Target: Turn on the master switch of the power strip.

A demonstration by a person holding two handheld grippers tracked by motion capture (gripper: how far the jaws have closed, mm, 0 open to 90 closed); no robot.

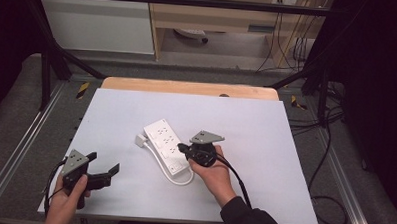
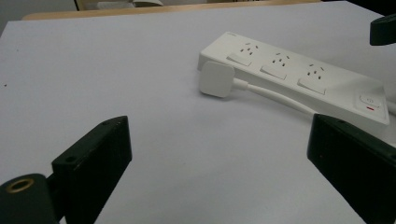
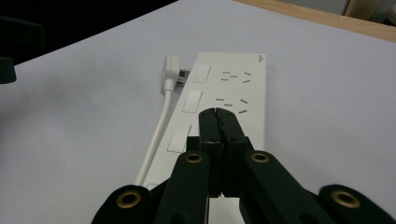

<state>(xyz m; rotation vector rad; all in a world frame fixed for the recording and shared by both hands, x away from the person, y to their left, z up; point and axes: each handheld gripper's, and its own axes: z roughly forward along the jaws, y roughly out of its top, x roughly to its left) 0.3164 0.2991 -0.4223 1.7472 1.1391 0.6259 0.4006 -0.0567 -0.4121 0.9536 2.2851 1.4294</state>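
A lab: black frame (image 1: 48, 61) rig, loose cables (image 1: 325, 146) around a white table (image 1: 265, 144)

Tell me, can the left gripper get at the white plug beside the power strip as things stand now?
Probably yes. The left gripper is open, and bare table lies between it and the plug; the right gripper sits farther along the power strip.

A: What's on the table?
B: White power strip (image 1: 166, 147), lying flat, diagonal, approx mid-table. 3 sockets, each w/ a rocker switch; main switch w/ red mark at the near end.
A: Cord?
B: White cable (image 1: 160, 164) loops from the near end and runs alongside; its plug (image 2: 215, 80) rests on the table beside the far end, not in a socket.
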